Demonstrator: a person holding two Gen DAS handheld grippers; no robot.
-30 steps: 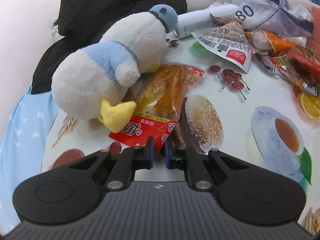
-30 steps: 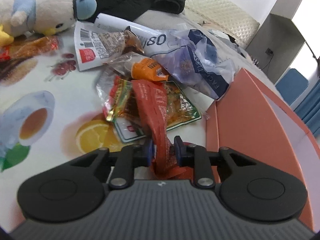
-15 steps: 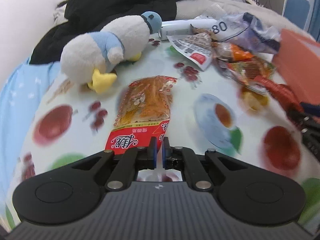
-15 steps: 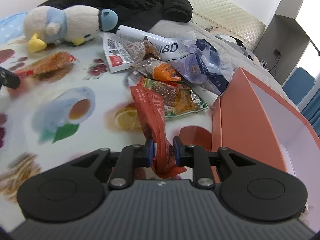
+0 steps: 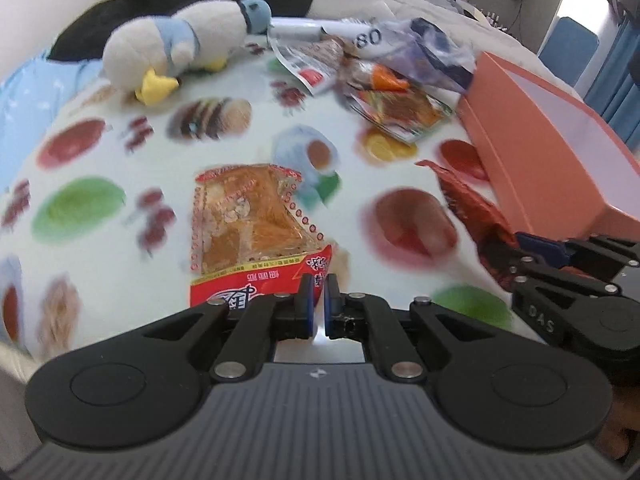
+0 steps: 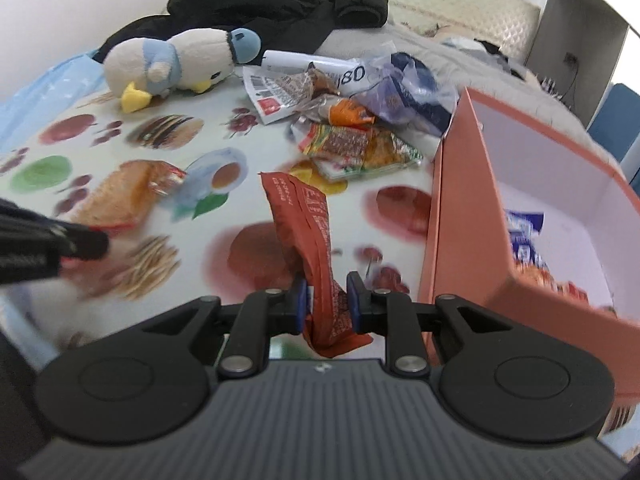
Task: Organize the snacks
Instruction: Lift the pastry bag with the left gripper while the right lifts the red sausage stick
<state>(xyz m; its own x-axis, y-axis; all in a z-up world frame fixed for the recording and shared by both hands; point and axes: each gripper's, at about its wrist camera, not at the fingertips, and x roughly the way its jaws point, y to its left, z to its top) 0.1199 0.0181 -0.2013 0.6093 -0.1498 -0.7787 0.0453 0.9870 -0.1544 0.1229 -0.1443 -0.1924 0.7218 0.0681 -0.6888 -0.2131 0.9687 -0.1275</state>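
Right wrist view: right gripper (image 6: 327,300) pinches a crinkly dark-red foil snack packet (image 6: 310,240) just left of the salmon cardboard box (image 6: 452,200). Light, floppy, slippery; edge grip seems best. Left gripper (image 5: 317,300) pinches a clear orange-and-red pastry wrapper (image 5: 248,224) by its near corner.

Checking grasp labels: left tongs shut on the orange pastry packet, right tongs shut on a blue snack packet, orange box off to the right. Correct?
One error: the packet in the right tongs is a red snack packet, not blue, as the right wrist view shows. The rest holds: the left tongs are shut on the orange pastry packet, and the orange box sits to the right.
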